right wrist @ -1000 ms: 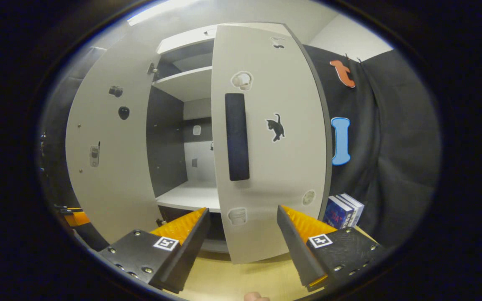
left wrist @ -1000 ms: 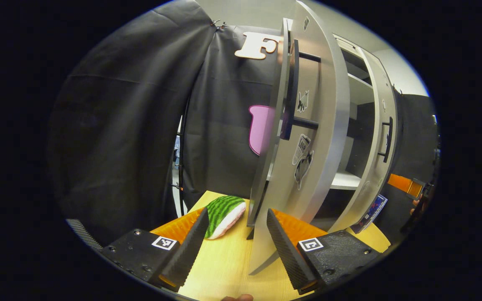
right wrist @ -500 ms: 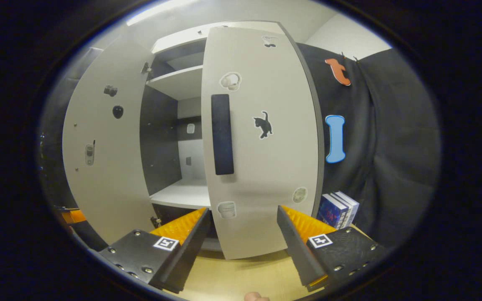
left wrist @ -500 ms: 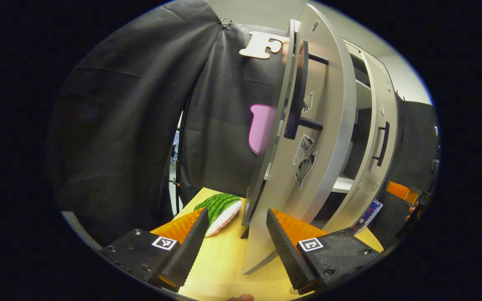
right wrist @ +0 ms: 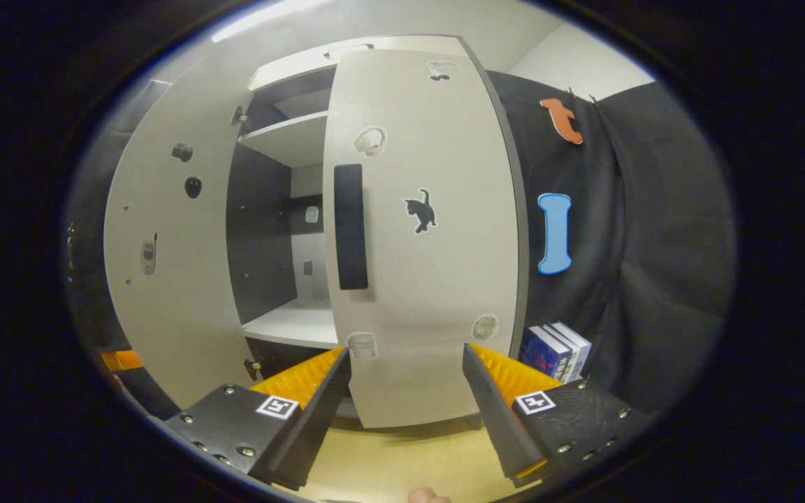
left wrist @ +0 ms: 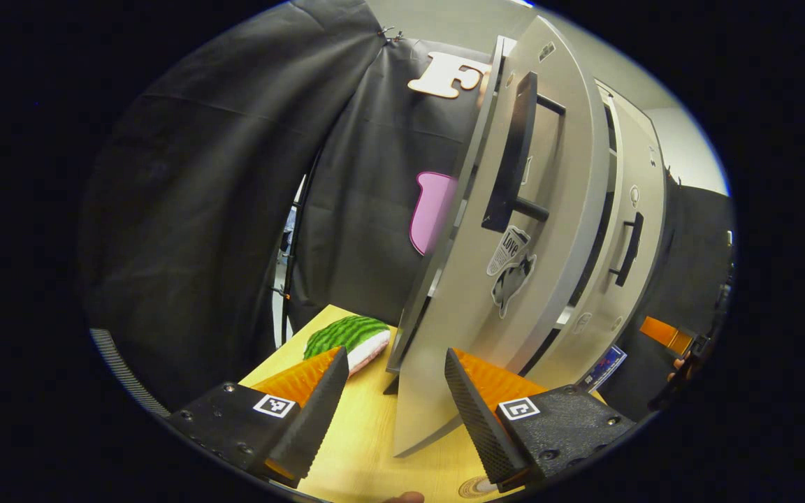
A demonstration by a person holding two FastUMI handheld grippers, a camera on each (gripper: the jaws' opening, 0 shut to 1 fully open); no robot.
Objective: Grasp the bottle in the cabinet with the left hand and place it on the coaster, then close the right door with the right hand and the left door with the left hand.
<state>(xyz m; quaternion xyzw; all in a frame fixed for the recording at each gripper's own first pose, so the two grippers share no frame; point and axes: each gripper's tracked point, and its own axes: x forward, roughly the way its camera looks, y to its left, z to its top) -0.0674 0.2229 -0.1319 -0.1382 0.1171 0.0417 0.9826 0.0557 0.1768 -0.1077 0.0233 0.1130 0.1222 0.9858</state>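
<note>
In the left gripper view the cabinet's left door (left wrist: 472, 328) stands close in front of me, seen nearly edge-on, with its black bar handle (left wrist: 514, 161) facing right. My left gripper (left wrist: 392, 409) is open, and the door's lower corner shows between its fingers. Farther right is the right door (left wrist: 643, 209). A round coaster's edge (left wrist: 476, 487) peeks in at the bottom. In the right gripper view the right door (right wrist: 437, 279), with a black handle (right wrist: 351, 227), covers most of the opening. My right gripper (right wrist: 406, 412) is open just before its lower edge. The left door (right wrist: 165, 265) hangs ajar.
A green striped plush (left wrist: 346, 334) lies on the wooden table (left wrist: 367, 447) left of the cabinet. Books (right wrist: 556, 349) lean against the cabinet's right side. A bare white shelf (right wrist: 291, 325) shows in the gap between the doors. Black cloth walls close in both sides.
The right door has swung further toward the cabinet, narrowing the gap. The left door has also turned inward, and the left gripper has moved along with it.
</note>
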